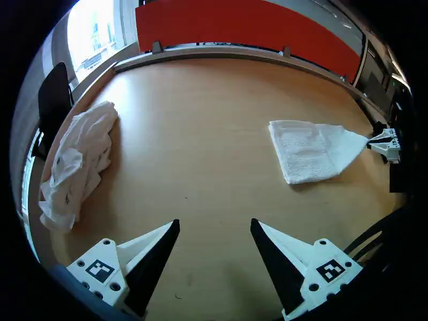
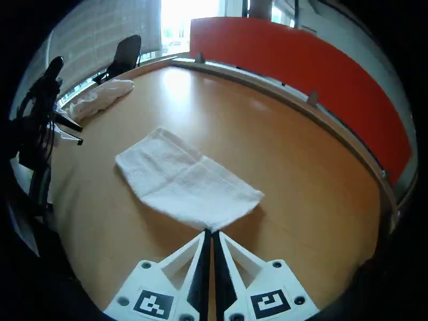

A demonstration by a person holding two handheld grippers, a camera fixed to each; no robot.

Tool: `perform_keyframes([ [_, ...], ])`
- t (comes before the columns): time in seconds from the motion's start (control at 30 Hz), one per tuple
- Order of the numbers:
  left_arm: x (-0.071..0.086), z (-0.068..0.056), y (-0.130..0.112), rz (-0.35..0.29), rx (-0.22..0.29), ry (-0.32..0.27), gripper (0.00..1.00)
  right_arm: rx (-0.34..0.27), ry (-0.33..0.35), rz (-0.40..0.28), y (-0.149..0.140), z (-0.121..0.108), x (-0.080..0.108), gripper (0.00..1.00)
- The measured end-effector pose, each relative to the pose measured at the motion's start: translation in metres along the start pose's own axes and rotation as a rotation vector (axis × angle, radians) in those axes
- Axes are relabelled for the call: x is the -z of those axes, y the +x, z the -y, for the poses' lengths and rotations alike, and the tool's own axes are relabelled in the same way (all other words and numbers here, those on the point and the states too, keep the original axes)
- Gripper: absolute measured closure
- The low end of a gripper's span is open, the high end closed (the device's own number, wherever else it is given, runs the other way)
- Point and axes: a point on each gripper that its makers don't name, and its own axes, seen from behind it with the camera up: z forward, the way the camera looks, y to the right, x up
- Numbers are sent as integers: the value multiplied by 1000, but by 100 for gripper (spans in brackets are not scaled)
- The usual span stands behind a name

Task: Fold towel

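Claw on the right (image 2: 209, 234), fingers pressed together on the near corner of the white towel (image 2: 182, 182), which lies flat mid-tabletop (image 2: 299, 171); the left claw (image 1: 214, 222) hangs spread over bare wood. Next fold likely (judging by the pinch): lift that corner and carry it across. A crumpled cloth (image 1: 80, 160) lies well apart.

Before you lies a light-brown wooden worktop (image 1: 203, 134), rimmed along its far edge by a long red partition panel (image 1: 241, 24). You can see a crumpled heap of white cloth (image 1: 80, 160) near the worktop's left edge. A black office chair (image 1: 53, 101) stands just beyond it, with a bright window (image 1: 93, 32) behind.
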Motion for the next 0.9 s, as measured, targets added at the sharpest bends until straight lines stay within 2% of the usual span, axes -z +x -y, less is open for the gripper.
perform_keyframes([
  [0.4,2,-2,3,-5,-1,0,1,45,-47,-53,30,-19,26,96],
  [0.9,6,-2,6,-11,1,4,1,83,-60,-60,38,-26,46,96],
])
